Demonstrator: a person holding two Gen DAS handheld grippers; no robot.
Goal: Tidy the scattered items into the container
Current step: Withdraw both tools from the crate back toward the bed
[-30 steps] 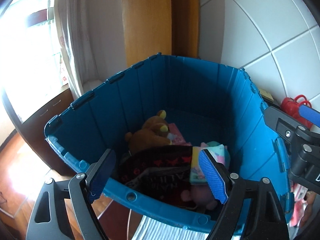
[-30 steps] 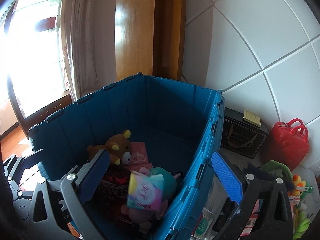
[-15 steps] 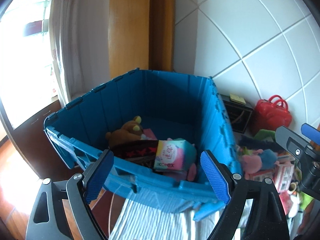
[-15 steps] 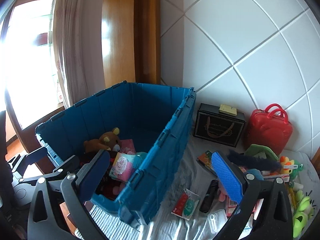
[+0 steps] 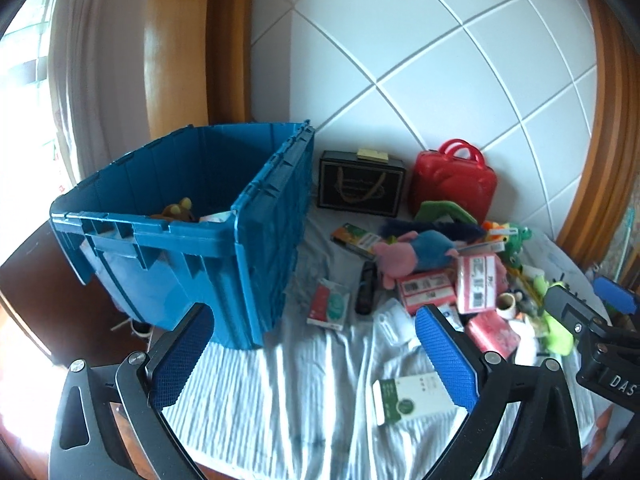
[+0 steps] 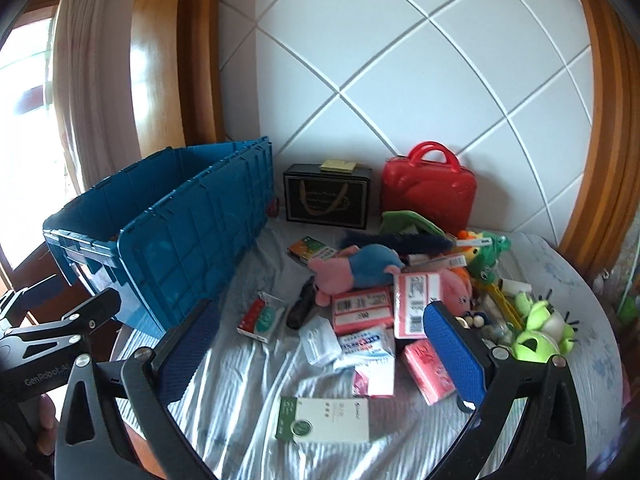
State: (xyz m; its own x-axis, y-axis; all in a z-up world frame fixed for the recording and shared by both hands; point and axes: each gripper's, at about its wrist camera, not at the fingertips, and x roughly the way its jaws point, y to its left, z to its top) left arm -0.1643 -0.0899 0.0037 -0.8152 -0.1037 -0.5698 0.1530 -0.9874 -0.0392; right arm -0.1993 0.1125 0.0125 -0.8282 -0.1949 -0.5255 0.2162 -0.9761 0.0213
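Note:
A blue plastic crate (image 5: 256, 240) (image 6: 168, 236) stands at the left on a striped white cloth; a brown teddy bear (image 5: 178, 209) shows over its rim. Scattered items lie to its right: a pink and blue plush (image 5: 416, 250) (image 6: 360, 266), pink packets (image 6: 362, 312), a white and green card box (image 5: 416, 398) (image 6: 324, 420), a red and teal packet (image 5: 330, 306) (image 6: 262, 316). My left gripper (image 5: 316, 360) is open and empty, low over the cloth by the crate's near corner. My right gripper (image 6: 320, 356) is open and empty above the pile.
A black box (image 6: 326, 196) and a red toy case (image 6: 428, 188) stand against the white padded wall. Green plush frogs (image 6: 540, 328) lie at the right. A clear plastic box (image 6: 318, 340) and a black remote-like object (image 6: 300, 308) lie mid-cloth. A curtain and a window are at the left.
Both grippers have pulled back and swung right, from over the crate's inside to facing the scattered pile. The tissue pack stays in the crate. Both remain open.

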